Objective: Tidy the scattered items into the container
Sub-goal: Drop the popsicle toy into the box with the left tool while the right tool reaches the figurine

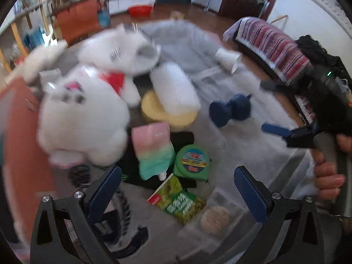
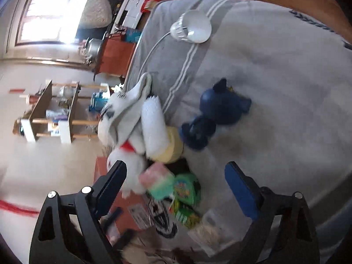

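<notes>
The left gripper (image 1: 177, 189) points steeply down over a bed with a gray blanket (image 1: 237, 136). Its two blue fingers stand wide apart and nothing is between them. The right gripper (image 2: 176, 187) also tilts down, and its fingers are wide with nothing in them. In the left view, a bare hand (image 1: 327, 176) wraps around the gray handle of the right gripper at the right edge of the bed.

The things to tidy lie in a loose pile on the blanket, near its left edge. A big white stuffed dog (image 1: 88, 110) is soft and fluffy, with a red scarf. A round yellow roll (image 1: 167, 112) sits just beside it, under one fluffy leg. A squishy pouch (image 1: 154, 149), pink on top and green below, lies next to a flat round green tin (image 1: 193, 162). A shiny green snack bag (image 1: 178, 200) lies below them. A small dark blue toy cat (image 2: 217, 114), smooth and hard-looking, stands alone toward the middle of the blanket. A white paper cup (image 2: 193, 26) lies tipped on its side toward the far edge.

The pictures are blurry. I cannot tell which thing is the container.
</notes>
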Motion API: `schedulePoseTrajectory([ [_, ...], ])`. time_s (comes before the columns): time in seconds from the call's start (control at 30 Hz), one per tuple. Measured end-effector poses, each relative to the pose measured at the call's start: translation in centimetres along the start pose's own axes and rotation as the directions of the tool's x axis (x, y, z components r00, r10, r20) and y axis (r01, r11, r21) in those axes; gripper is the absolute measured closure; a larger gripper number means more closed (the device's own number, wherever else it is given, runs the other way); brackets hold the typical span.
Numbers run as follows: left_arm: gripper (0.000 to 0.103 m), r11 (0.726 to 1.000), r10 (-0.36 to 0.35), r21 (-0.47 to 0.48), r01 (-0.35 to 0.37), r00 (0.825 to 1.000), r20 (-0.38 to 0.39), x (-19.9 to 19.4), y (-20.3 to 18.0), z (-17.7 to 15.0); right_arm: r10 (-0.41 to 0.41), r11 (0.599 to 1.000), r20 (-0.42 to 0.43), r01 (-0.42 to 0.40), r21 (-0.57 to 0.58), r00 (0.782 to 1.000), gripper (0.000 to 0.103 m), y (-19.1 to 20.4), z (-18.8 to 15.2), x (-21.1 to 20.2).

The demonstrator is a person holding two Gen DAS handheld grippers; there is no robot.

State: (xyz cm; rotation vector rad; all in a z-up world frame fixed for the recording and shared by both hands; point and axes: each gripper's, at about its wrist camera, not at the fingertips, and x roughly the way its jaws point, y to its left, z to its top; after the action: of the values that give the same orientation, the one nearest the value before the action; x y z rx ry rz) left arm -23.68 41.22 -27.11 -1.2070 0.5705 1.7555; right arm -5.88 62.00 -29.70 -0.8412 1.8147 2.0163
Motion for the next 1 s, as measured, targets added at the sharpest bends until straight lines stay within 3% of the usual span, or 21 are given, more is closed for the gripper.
schedulePoseTrajectory([
  [0.1,0.000,0.997,0.075,0.006,-0.074,0.997,-0.021,3.6,0.2,0.8,0.014,0.999,-0.017,-0.013,0.029,1.000,0.011,-0.5,1.7,2.4],
  [0.2,0.001,0.996,0.079,-0.036,-0.081,0.996,-0.049,6.2,0.9,2.0,0.038,0.993,-0.050,-0.032,0.112,0.998,0.012,-2.2,3.2,4.8],
  [0.23,0.007,0.996,0.078,-0.043,-0.080,0.995,-0.054,6.9,1.0,2.3,0.050,0.990,-0.061,-0.042,0.136,0.997,0.014,-2.8,3.6,5.5],
  [0.27,0.035,0.996,0.079,-0.046,-0.082,0.995,-0.056,7.3,1.0,2.4,0.044,0.989,-0.067,-0.034,0.146,0.997,0.016,-3.3,3.8,6.0],
  [0.33,0.068,0.990,0.129,-0.042,-0.131,0.990,-0.054,7.7,0.7,2.6,0.029,0.981,-0.070,-0.015,0.192,0.997,0.033,-4.7,4.1,6.6],
  [0.37,0.075,0.990,0.135,-0.044,-0.137,0.990,-0.050,7.6,0.6,2.6,0.043,0.975,-0.061,-0.028,0.222,0.997,0.039,-5.2,4.3,6.6],
  [0.4,0.079,0.990,0.130,-0.052,-0.132,0.991,-0.045,7.3,0.5,2.5,0.053,0.969,-0.050,-0.039,0.243,0.997,0.060,-5.7,4.4,6.4],
  [0.43,0.084,0.991,0.112,-0.068,-0.114,0.993,-0.043,6.8,0.5,2.3,0.067,0.967,-0.039,-0.055,0.250,0.997,0.064,-6.0,4.5,6.3],
  [0.6,0.088,0.989,0.064,-0.129,-0.065,0.998,-0.005,1.3,1.5,1.5,0.074,0.965,-0.016,-0.068,0.252,0.997,0.066,-5.8,4.4,5.2],
  [0.67,0.088,0.987,0.057,-0.151,-0.050,0.998,0.039,-2.5,2.3,1.4,0.095,0.966,-0.003,-0.091,0.242,0.996,0.074,-5.4,4.4,4.6],
  [0.7,0.088,0.986,0.053,-0.163,-0.042,0.996,0.067,-4.7,2.9,1.2,0.111,0.965,0.005,-0.109,0.237,0.994,0.087,-5.0,4.3,4.5],
  [0.8,0.088,0.978,0.062,-0.209,-0.029,0.986,0.154,-11.2,5.3,0.7,0.167,0.970,0.026,-0.169,0.177,0.986,0.091,-2.8,3.8,3.2],
  [0.87,0.088,0.962,0.118,-0.266,-0.055,0.967,0.226,-16.4,7.9,-0.2,0.164,0.981,0.025,-0.165,0.105,0.986,0.091,-1.1,3.2,2.2],
  [0.93,0.087,0.933,0.229,-0.337,-0.129,0.934,0.276,-20.3,10.9,-1.1,0.168,0.983,0.018,-0.169,0.074,0.986,0.091,-0.3,2.6,1.9],
  [1.0,0.067,0.880,0.351,-0.422,-0.217,0.897,0.270,-23.2,14.8,-1.9,0.144,0.988,0.019,-0.145,0.060,0.989,0.089,0.0,1.9,1.7],
])
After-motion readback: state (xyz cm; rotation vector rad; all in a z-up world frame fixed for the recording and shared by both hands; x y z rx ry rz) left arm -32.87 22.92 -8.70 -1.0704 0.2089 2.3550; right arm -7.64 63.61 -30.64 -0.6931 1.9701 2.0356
